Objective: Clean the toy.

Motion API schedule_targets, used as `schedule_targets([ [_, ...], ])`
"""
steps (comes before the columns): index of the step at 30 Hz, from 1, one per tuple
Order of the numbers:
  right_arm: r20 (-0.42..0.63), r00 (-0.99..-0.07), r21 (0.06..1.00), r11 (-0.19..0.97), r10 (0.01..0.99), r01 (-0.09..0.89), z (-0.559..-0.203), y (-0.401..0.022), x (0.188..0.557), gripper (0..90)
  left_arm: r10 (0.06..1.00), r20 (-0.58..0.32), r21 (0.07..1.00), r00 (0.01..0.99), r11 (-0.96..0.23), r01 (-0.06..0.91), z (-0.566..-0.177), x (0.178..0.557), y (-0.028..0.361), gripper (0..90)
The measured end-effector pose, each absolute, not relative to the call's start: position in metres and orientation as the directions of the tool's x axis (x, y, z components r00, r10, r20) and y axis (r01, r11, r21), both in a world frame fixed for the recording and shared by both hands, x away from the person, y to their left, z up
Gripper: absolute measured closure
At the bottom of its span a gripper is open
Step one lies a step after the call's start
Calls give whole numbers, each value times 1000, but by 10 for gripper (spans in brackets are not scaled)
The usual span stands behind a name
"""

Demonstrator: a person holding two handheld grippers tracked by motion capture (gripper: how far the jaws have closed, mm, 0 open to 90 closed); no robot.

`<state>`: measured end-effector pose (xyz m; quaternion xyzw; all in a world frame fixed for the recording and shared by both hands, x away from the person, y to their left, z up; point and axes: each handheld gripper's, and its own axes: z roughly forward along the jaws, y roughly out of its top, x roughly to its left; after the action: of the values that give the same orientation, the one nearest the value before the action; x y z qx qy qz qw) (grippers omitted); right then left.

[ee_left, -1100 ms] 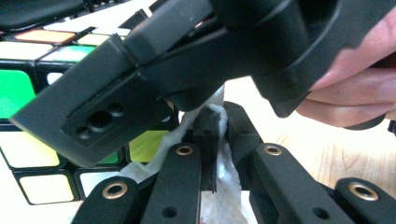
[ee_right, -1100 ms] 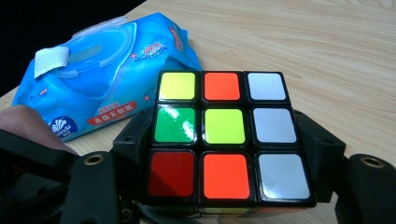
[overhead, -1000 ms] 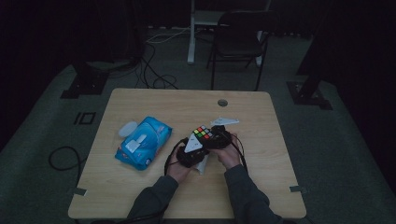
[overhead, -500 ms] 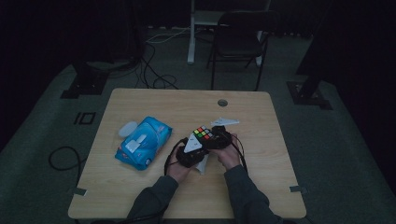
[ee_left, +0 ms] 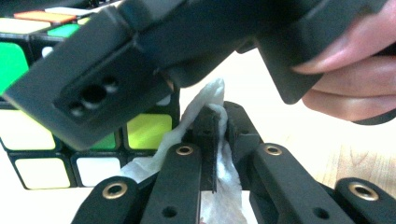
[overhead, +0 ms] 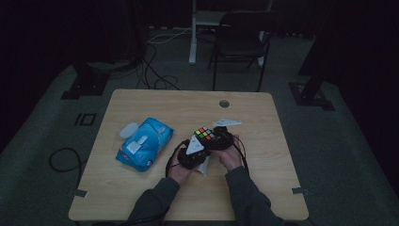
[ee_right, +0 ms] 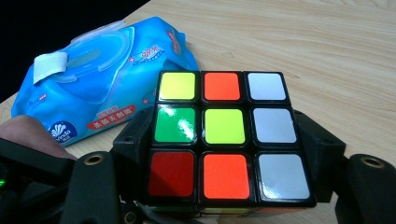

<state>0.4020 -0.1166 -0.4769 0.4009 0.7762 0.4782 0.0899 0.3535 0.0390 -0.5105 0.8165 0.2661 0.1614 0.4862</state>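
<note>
The wipes pack (overhead: 143,144) lay at the table's (overhead: 263,117) left. My left gripper (ee_left: 215,135) was clamped on a white wipe (ee_left: 205,100), pressed against the cube (ee_right: 224,135), which my right gripper (ee_right: 224,186) gripped just above the table. Wiping looked underway, not finished.

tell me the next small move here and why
Probably rub the white wipe across the nearest face of the cube. The left tool is shut on the wipe, right beside the cube, and the right tool clamps the cube, so wiping seems ready to begin.
</note>
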Motion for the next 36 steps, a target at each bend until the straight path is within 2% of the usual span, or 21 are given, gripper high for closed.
schedule_targets([
  [12, 245, -661, 811, 224, 710, 541, -479, -117, 401, 338, 584, 9, 894, 812, -368, 255, -504, 351, 40, 854],
  [31, 243, -669, 825, 213, 702, 523, -469, -122, 399, 339, 582, -7, 869, 813, -399, 293, -518, 353, 49, 856],
  [36, 238, -673, 824, 221, 700, 521, -468, -122, 399, 339, 582, 33, 862, 813, -428, 271, -518, 351, 48, 856],
])
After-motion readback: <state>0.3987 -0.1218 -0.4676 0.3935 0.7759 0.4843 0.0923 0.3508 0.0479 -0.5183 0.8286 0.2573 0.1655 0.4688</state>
